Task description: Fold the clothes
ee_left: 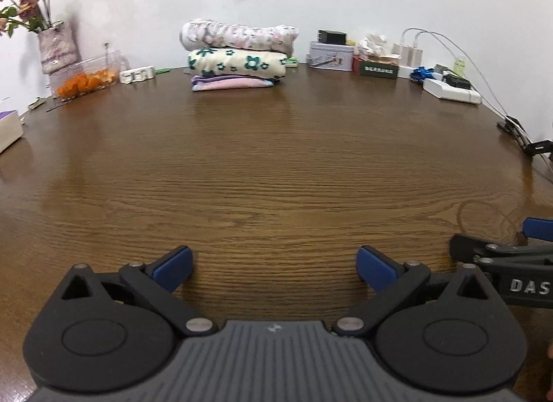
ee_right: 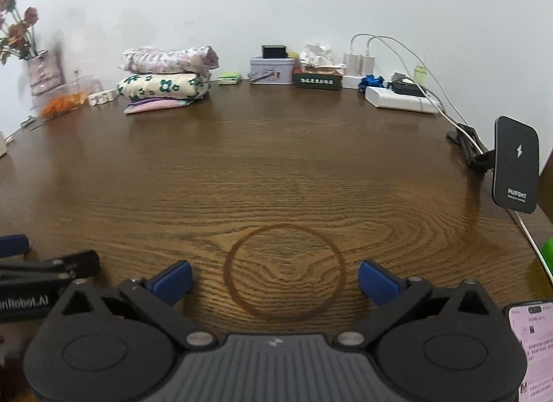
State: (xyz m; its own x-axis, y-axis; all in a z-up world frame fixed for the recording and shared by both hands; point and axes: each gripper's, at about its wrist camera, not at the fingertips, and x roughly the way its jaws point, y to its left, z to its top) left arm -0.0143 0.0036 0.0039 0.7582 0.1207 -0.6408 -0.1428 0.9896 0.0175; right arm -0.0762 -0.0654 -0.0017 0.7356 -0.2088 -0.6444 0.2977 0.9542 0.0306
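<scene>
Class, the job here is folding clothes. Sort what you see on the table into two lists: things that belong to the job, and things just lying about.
Belongs to the job:
stack of folded clothes
left gripper, open
right gripper, open

Just lying about:
vase of flowers
tub of orange pieces
metal tin
tissue box
chargers and cables
phone
wireless charger stand

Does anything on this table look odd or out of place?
A dark ring stain marks the wooden table just ahead of the right hand-held gripper, like a mark left by a wet cup. The stack of folded clothes looks tidy.
</scene>
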